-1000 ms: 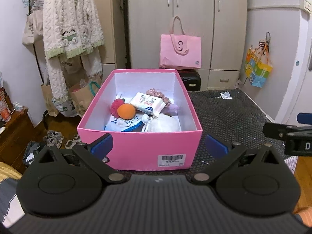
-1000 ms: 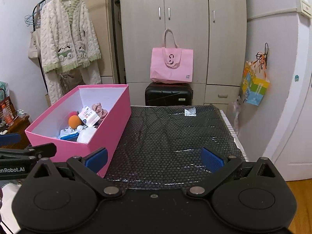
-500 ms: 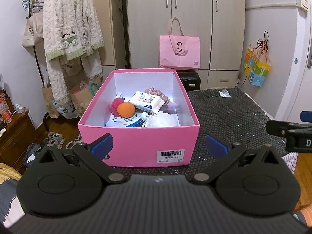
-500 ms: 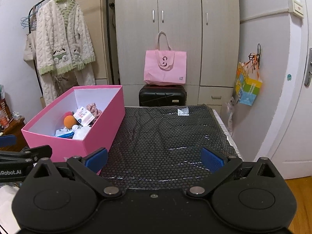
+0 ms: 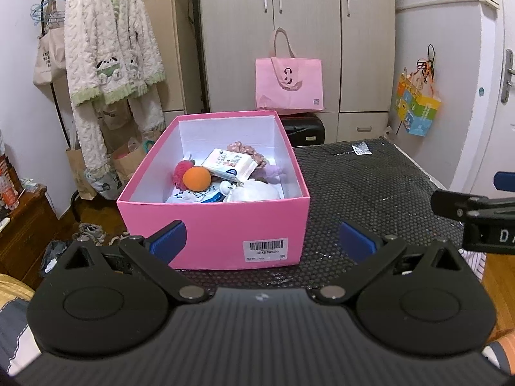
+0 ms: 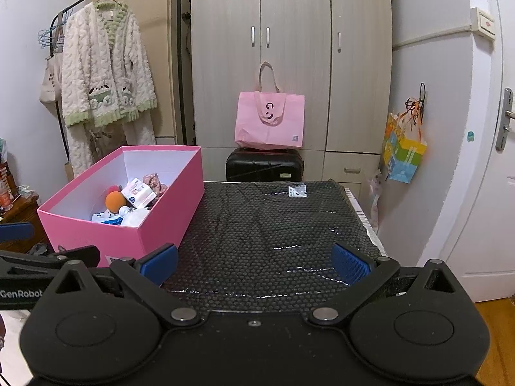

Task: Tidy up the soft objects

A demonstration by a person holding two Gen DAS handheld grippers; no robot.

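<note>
A pink box stands on the left of a black mat-covered table. It holds an orange ball, a tissue pack, a white soft toy, a red pompom and a pink scrunchie. My left gripper is open and empty just before the box's near wall. My right gripper is open and empty over the mat, right of the box.
A small packet lies at the mat's far edge. Behind the table are a black suitcase, a pink tote bag and wardrobes. A robe hangs at the left; a door is at the right.
Both grippers have drawn back and risen a little, so the box sits farther and lower in view. Both stay open and empty.
</note>
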